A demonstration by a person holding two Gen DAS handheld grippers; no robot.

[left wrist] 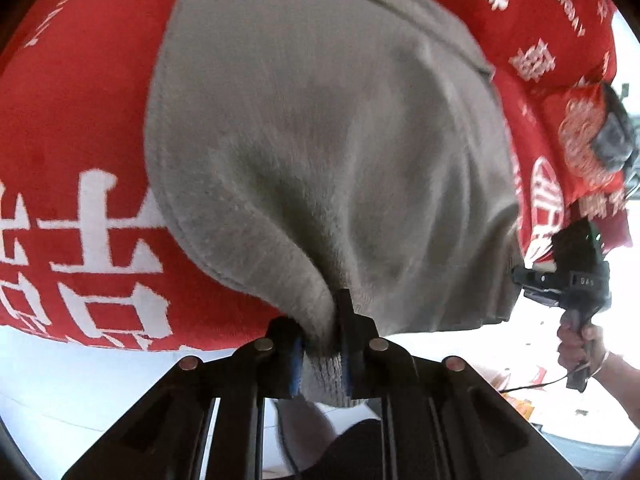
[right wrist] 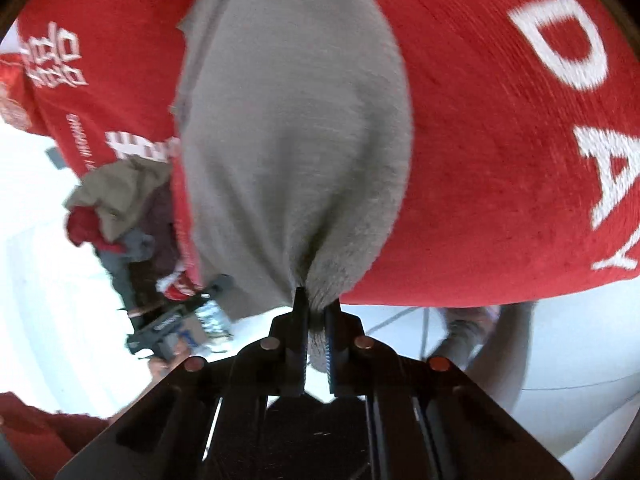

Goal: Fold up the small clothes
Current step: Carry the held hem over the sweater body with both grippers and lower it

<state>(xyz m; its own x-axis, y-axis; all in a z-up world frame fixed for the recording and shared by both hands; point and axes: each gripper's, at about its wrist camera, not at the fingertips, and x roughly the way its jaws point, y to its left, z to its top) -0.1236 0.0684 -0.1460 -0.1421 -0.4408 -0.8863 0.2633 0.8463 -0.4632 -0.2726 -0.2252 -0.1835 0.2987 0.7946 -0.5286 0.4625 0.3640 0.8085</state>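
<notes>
Left gripper [left wrist: 322, 344]: jaws together, clamped on a ribbed edge of the grey garment [left wrist: 320, 140]. The knit bunches between the blue pads and puckers outward from the pinch.

Right gripper [right wrist: 316, 320]: same story, jaws closed on another bunched edge of that garment, fabric fanning out above the fingers.

So we hold the garment by two edge points, part lifted, with the body draped on the red printed cloth [left wrist: 80, 120] behind it. Can't tell how much of it actually rests flat.

Handling, our read: soft fleecy knit, light, fully limp, no stiffness to carry a fold. It'll sag between the two grips, so we want even tension. The nap looks grippy, not slippery, and nothing about it is fragile. Best hold is the ribbed hem or corners, which are thicker and less likely to slide out of the pads than a single layer.

Surface: red cloth with white lettering is spread over the work area, bright white surface [right wrist: 28, 216] beyond its edge. A heap of other clothes [right wrist: 120, 216] sits at the left in the right wrist view. Both views are overexposed and motion-blurred, so the room is hard to read.
</notes>
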